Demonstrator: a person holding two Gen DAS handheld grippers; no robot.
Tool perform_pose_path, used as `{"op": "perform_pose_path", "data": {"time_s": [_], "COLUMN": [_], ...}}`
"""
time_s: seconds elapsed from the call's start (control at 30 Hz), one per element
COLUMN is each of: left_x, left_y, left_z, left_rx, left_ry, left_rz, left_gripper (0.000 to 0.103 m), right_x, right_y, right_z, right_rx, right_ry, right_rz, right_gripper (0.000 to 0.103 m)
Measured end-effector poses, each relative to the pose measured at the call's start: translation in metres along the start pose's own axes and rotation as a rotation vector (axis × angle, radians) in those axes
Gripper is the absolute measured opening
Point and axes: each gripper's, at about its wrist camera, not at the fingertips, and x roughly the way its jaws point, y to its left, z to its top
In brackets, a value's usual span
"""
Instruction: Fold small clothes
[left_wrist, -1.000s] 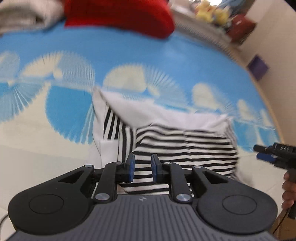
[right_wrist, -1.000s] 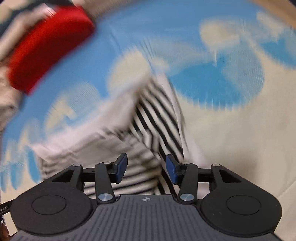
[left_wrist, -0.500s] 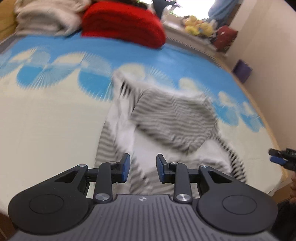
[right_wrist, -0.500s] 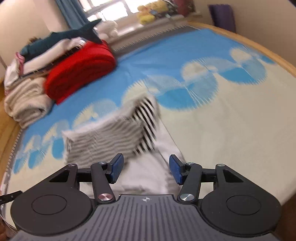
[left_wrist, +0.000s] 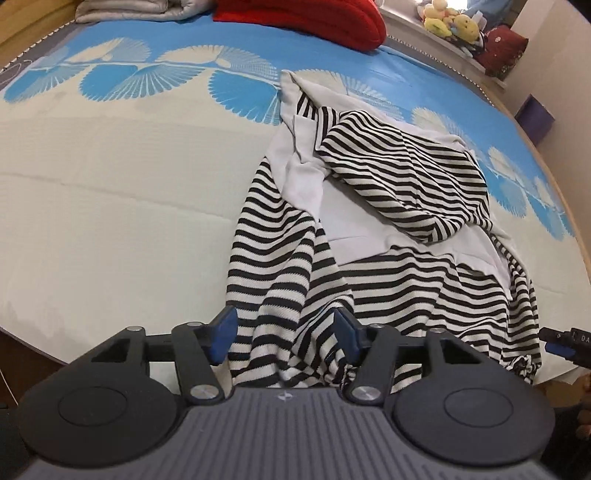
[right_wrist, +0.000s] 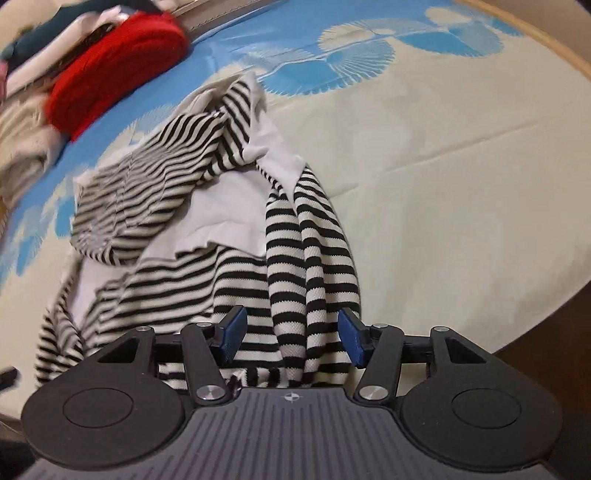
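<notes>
A black-and-white striped top (left_wrist: 399, 266) with white panels lies crumpled on a bed (left_wrist: 110, 192), spread from the blue fan-patterned band of the bedcover down to the near edge, where its hem hangs slightly over. One striped part is folded back over the white middle of the garment. A long striped sleeve (right_wrist: 310, 266) runs down the garment's side toward the near bed edge, bunched into two rolls.

The left claw (left_wrist: 284, 334) hovers at the near edge with its blue-tipped fingers (left_wrist: 223, 328) spread wide apart; striped cloth lies between and below them, but the pads do not close on it. The right claw (right_wrist: 291, 334) is likewise spread wide, with the rolled sleeve passing between its fingers (right_wrist: 351, 338), unpinched. In the left view the tip of the right claw shows at the far right edge, just beside the garment's cuff.

To the left of the top in the left view, the cream bedcover is broad and bare as far as the bed's edge. In the right view, the same bare stretch lies to the right of the sleeve. At the far side, well apart from the top, a red folded blanket (left_wrist: 306, 14) and a pale one (left_wrist: 140, 9) sit against the headboard end, with soft toys (left_wrist: 448, 22) on a ledge beyond.
</notes>
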Motion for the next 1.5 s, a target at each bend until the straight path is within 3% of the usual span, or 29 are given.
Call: {"op": "perform_pose_path", "data": {"time_s": [0.13,0.2,0.27,0.4,0.53,0.67,0.83,0.87,0.9,0.93,0.97,1.03,1.2,1.33,1.43,1.5], "left_x": [0.015,0.028,0.028,0.044,0.062,0.074,0.076,0.076,0.077,0.076,0.075,0.067,0.033,0.043,0.06,0.063], "left_y": [0.015,0.015,0.011,0.006,0.009,0.006,0.008,0.007,0.005,0.003,0.002,0.0,0.007,0.01,0.013,0.016], "left_z": [-0.02,-0.019,-0.015,-0.014,-0.014,-0.017,-0.019,-0.02,-0.02,-0.021,-0.022,-0.021,-0.017,-0.021,-0.023,-0.024], "left_rx": [-0.023,-0.057,-0.044,-0.034,-0.078,-0.048,-0.046,-0.032,-0.018,-0.004,0.002,0.007,-0.016,-0.028,-0.063,-0.076], "left_ry": [-0.011,0.049,0.012,0.049,0.121,0.136,0.142,0.139,0.137,0.135,0.135,0.114,0.024,0.099,0.167,0.168], "left_rz": [-0.025,-0.002,-0.057,0.012,0.011,0.097,0.103,0.101,0.101,0.094,0.072,0.038,0.016,0.039,0.033,0.04], "left_gripper": [0.063,0.062,0.063,0.063,0.063,0.063,0.06,0.051,0.045,0.027,0.007,0.006,0.006,0.009,0.021,0.027], "right_x": [0.009,0.017,0.024,0.034,0.038,0.039,0.037,0.037,0.037,0.038,0.037,0.031,0.006,0.013,0.028,0.031], "right_y": [0.002,0.003,0.003,0.002,0.0,0.001,-0.002,-0.002,-0.002,-0.002,-0.002,-0.001,-0.01,-0.012,-0.012,-0.012], "right_z": [0.0,-0.002,-0.004,-0.009,-0.01,-0.013,-0.016,-0.016,-0.017,-0.016,-0.016,-0.015,-0.013,-0.016,-0.019,-0.019], "right_rx": [0.018,0.012,0.006,0.006,0.016,0.021,0.029,0.028,0.027,0.027,0.029,0.037,0.114,0.097,0.077,0.079], "right_ry": [0.025,0.046,0.066,0.093,0.106,0.112,0.116,0.119,0.122,0.125,0.125,0.105,0.034,0.085,0.132,0.141], "right_rz": [-0.007,-0.031,-0.05,-0.08,-0.103,-0.112,-0.112,-0.107,-0.097,-0.084,-0.059,-0.043,0.021,0.019,-0.039,-0.06], "right_gripper": [0.064,0.064,0.064,0.064,0.064,0.064,0.061,0.058,0.045,0.028,0.02,0.012,0.01,0.012,0.022,0.026]}}
